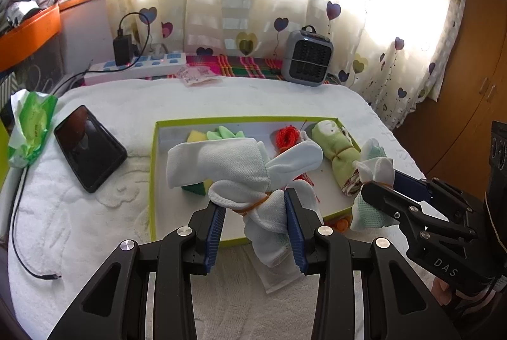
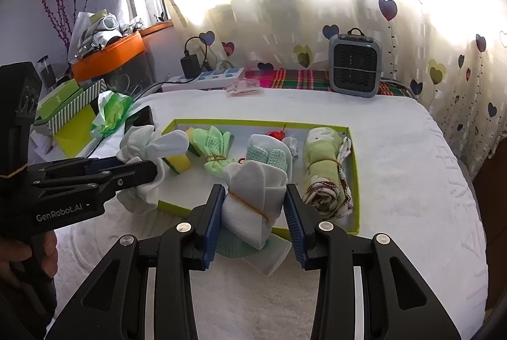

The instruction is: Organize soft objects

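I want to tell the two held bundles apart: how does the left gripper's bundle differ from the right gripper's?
The left bundle is all white and splays loose, floppy ends; the right bundle is more compact and wraps mint-green knit inside its white cloth. Both are tied with a rubber band and gripped above the green-rimmed tray.

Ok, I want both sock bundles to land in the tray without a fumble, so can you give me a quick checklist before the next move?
1. Left gripper clamped on the white sock bundle: ok.
2. Right gripper clamped on the white and mint sock bundle: ok.
3. Rubber bands intact on both bundles: ok.
4. Bare floor in the tray for both bundles: cannot tell; sponges, a green sock bundle, red string and a rolled green cloth already fill much of it.
5. Grippers apart from each other: ok.
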Demonstrator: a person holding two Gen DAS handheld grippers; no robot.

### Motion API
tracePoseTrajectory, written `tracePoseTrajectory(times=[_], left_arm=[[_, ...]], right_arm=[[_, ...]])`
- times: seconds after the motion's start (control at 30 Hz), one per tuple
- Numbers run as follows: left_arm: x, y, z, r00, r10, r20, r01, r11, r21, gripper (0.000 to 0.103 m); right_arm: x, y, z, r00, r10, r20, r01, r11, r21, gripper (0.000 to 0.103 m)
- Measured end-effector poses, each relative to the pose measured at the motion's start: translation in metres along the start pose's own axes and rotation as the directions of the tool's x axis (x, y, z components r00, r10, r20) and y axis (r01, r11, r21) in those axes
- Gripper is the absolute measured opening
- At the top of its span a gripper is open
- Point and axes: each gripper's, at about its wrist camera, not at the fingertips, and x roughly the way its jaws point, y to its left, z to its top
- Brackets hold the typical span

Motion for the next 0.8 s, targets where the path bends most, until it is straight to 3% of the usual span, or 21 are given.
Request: tracePoseTrajectory(times=[0.8], left_arm=[[0.045,0.005,0.035,0.999,0.027,-0.042,-0.025,0.999,0.045,0.036]], right_arm=[[0.042,-0.011,0.029,0.998,-0.039,-0.038,0.038,0.998,-0.042,0.039]])
